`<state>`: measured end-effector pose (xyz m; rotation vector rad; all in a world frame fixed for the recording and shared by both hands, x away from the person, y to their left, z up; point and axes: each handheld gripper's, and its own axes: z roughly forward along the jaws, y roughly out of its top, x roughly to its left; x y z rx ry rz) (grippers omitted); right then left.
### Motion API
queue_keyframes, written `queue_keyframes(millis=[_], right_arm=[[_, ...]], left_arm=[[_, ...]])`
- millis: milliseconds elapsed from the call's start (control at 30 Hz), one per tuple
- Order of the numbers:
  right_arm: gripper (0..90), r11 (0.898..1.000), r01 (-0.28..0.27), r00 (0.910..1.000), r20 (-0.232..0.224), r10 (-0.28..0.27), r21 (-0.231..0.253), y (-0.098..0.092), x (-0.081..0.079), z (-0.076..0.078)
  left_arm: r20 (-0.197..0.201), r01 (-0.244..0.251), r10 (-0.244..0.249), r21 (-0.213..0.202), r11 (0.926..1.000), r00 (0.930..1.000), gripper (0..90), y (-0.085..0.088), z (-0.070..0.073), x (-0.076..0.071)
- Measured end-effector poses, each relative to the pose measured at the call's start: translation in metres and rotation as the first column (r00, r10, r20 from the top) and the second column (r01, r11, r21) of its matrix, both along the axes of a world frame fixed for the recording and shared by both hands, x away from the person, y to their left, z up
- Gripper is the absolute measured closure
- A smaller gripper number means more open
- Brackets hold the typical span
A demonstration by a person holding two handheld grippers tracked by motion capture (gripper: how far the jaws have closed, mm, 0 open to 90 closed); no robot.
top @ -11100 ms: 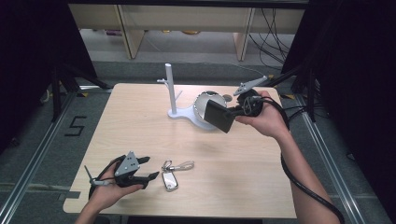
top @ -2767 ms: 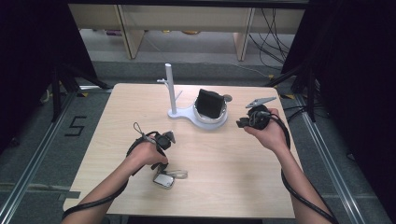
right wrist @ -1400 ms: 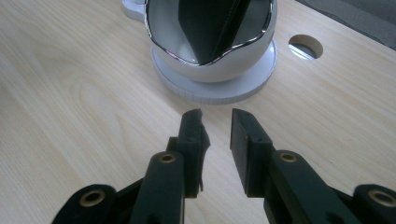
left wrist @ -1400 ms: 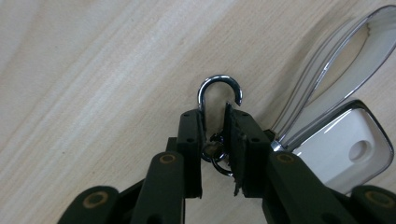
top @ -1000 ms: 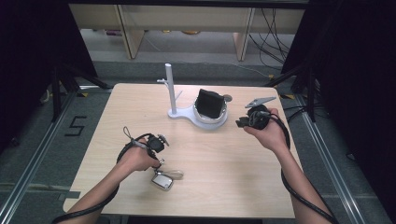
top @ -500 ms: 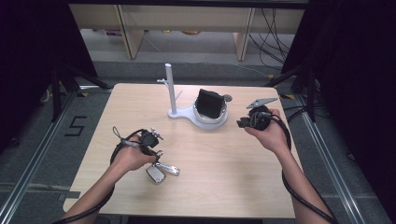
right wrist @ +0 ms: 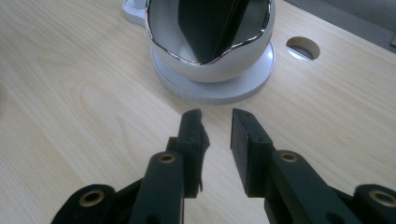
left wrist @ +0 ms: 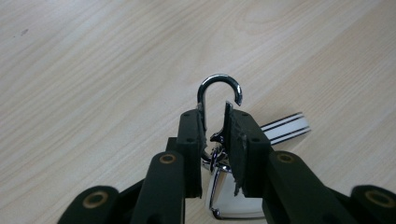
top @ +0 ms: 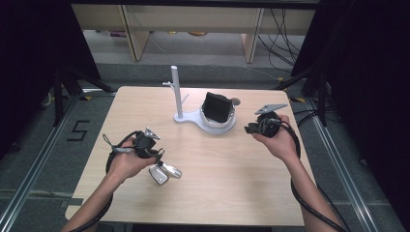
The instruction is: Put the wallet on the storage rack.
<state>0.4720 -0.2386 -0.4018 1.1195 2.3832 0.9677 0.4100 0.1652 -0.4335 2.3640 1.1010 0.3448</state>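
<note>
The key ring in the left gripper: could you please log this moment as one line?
left gripper: shut on key ring clasp, lifted off table | right gripper: slightly apart, nothing between jaws, facing bowl stand

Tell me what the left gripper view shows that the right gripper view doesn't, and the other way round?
In the left gripper view, the left gripper is shut on a silver carabiner clip, its hook poking up past the jaws, with a striped strap and a shiny metal piece hanging behind. In the right gripper view, the right gripper has nothing between its slightly parted jaws and faces a silver bowl with a black object inside, on a white round base. Both show two black jaws above the light wooden table.
</note>
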Motion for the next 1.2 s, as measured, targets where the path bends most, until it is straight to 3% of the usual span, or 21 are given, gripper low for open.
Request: queue_keyframes(millis=[100, 133, 233, 567, 767, 867, 900, 967, 1000, 1033, 1067, 1100, 1200], right_arm=[[74.2, 1.000, -0.008, 0.9999, 0.011, 0.008, 0.004, -0.001, 0.000, -0.001], [74.2, 1.000, 0.005, 0.9991, 0.043, -0.006, 0.029, 0.001, 0.000, -0.004], [74.1, 1.000, 0.001, 1.0000, 0.004, -0.001, 0.012, -0.001, -0.001, 0.000], [73.4, 1.000, 0.014, 0.9999, 0.007, -0.014, 0.025, -0.001, -0.005, -0.002], [73.4, 0.998, 0.010, 0.9986, 0.051, -0.013, 0.061, -0.004, -0.010, -0.009], [73.1, 0.998, 0.007, 0.9980, 0.063, -0.011, 0.069, -0.005, -0.013, -0.011], [73.0, 0.997, 0.012, 0.9975, 0.069, -0.018, 0.078, -0.006, -0.015, -0.012], [72.8, 0.995, 0.023, 0.9970, 0.071, -0.030, 0.094, -0.006, -0.019, -0.013], [72.6, 0.993, 0.037, 0.9962, 0.075, -0.045, 0.110, -0.007, -0.024, -0.015], [72.6, 0.990, 0.052, 0.9944, 0.084, -0.063, 0.127, -0.007, -0.026, -0.017], [72.5, 0.989, 0.053, 0.9941, 0.086, -0.066, 0.141, -0.007, -0.028, -0.018], [72.5, 0.989, 0.053, 0.9941, 0.086, -0.066, 0.141, -0.007, -0.028, -0.018], [71.8, 0.988, 0.045, 0.9915, 0.114, -0.063, 0.151, -0.010, -0.032, -0.021]], left_arm=[[0.016, -0.010, 0.011, -0.007, 0.9999, 0.9998, 74.5, 0.003, 0.001, 0.000], [0.016, -0.011, 0.011, -0.011, 0.9999, 0.9998, 74.5, 0.004, 0.002, 0.000], [0.041, -0.016, 0.017, -0.023, 0.9996, 0.9990, 74.5, 0.005, 0.004, 0.001], [0.126, -0.041, 0.052, -0.088, 0.9953, 0.9907, 74.5, 0.009, 0.011, 0.002], [0.205, -0.041, 0.070, -0.142, 0.9890, 0.9762, 74.5, 0.013, 0.017, 0.005], [0.220, -0.039, 0.074, -0.161, 0.9862, 0.9727, 74.5, 0.015, 0.019, 0.007], [0.231, -0.035, 0.072, -0.163, 0.9861, 0.9703, 74.5, 0.018, 0.021, 0.009], [0.245, -0.049, 0.098, -0.200, 0.9786, 0.9644, 74.4, 0.019, 0.021, 0.012], [0.268, -0.043, 0.093, -0.189, 0.9810, 0.9590, 74.5, 0.024, 0.024, 0.014], [0.268, -0.043, 0.093, -0.189, 0.9810, 0.9590, 74.5, 0.024, 0.024, 0.014], [0.282, -0.049, 0.113, -0.223, 0.9736, 0.9528, 74.5, 0.023, 0.024, 0.016], [0.287, -0.041, 0.100, -0.205, 0.9780, 0.9526, 74.5, 0.026, 0.027, 0.016], [0.306, -0.071, 0.133, -0.205, 0.9762, 0.9427, 74.5, 0.028, 0.030, 0.019]])
